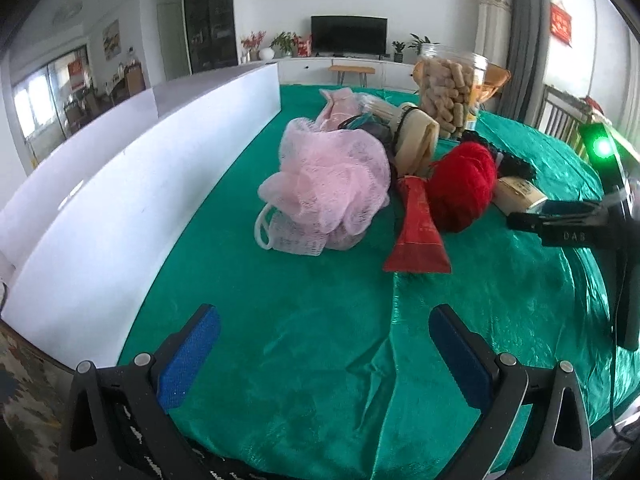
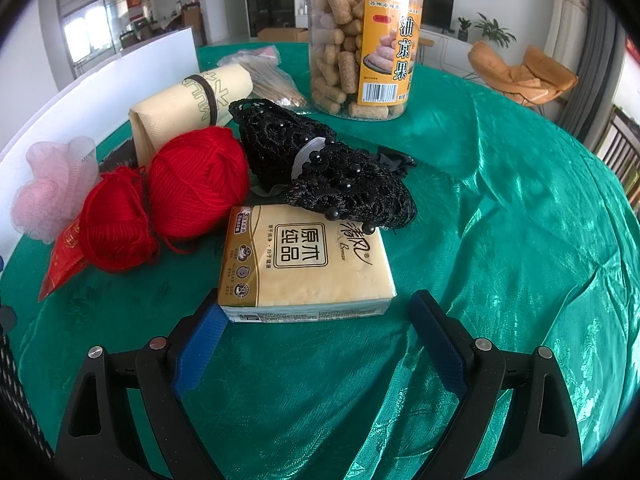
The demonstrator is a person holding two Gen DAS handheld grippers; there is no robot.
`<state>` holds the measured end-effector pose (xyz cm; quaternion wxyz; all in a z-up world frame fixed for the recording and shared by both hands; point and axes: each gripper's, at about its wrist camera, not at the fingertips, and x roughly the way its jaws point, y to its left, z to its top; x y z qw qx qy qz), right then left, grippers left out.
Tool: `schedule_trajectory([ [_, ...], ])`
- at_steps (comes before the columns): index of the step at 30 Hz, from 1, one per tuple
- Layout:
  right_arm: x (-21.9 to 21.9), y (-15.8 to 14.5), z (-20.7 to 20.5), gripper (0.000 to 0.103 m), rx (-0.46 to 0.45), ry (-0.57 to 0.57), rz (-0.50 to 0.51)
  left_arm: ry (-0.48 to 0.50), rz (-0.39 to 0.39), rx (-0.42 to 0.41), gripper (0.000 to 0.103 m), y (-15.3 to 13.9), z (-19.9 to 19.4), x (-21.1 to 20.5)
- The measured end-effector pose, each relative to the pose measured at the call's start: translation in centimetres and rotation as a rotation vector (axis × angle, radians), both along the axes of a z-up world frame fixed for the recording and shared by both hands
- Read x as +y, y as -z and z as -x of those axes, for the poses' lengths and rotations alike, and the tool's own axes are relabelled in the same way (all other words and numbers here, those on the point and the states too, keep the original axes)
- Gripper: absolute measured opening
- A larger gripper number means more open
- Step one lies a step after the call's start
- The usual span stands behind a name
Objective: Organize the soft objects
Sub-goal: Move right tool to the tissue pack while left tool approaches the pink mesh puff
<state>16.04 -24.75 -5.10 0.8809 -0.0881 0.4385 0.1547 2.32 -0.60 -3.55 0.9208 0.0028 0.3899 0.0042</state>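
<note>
Now the right gripper [image 2: 316, 336] has its jaws wide apart, and nothing is pressed between them. A yellow pack of tissues [image 2: 306, 262] lies flat on the green table [image 2: 500, 240] just in front of the jaws, its near end between the two blue pads [image 2: 200, 350]. I cannot tell if the left pad touches the pack.

A black lace bag with beads [image 2: 332, 168] rests on the far end of the pack. Two red balls of yarn [image 2: 198, 182] sit just beside the pack, on its left. A red packet [image 2: 62, 266] pokes out from under the nearer ball. Behind the yarn lies a rolled cream cloth [image 2: 192, 106] with a dark band around it. A pink bath puff [image 2: 54, 188] sits near the white board [image 2: 100, 96] that stands along the left edge of the table. A clear jar of snacks [image 2: 362, 44] stands upright toward the far edge, with a bag of thin sticks [image 2: 272, 82] next to it.

The left gripper [image 1: 324, 356] also has its jaws wide apart, above bare green cloth near the close edge of the table. The pink bath puff [image 1: 332, 184] lies well ahead of it.
</note>
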Motion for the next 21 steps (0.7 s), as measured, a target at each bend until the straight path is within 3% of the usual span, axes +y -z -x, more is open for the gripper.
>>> schedule_trajectory([
  [8, 0.0, 0.0, 0.0, 0.093, 0.0, 0.0, 0.0, 0.04, -0.04, -0.004, 0.103, 0.1, -0.1, -1.2],
  [21, 0.0, 0.0, 0.0, 0.093, 0.0, 0.0, 0.0, -0.023, 0.061, 0.03, 0.103, 0.3, -0.7, 0.7],
])
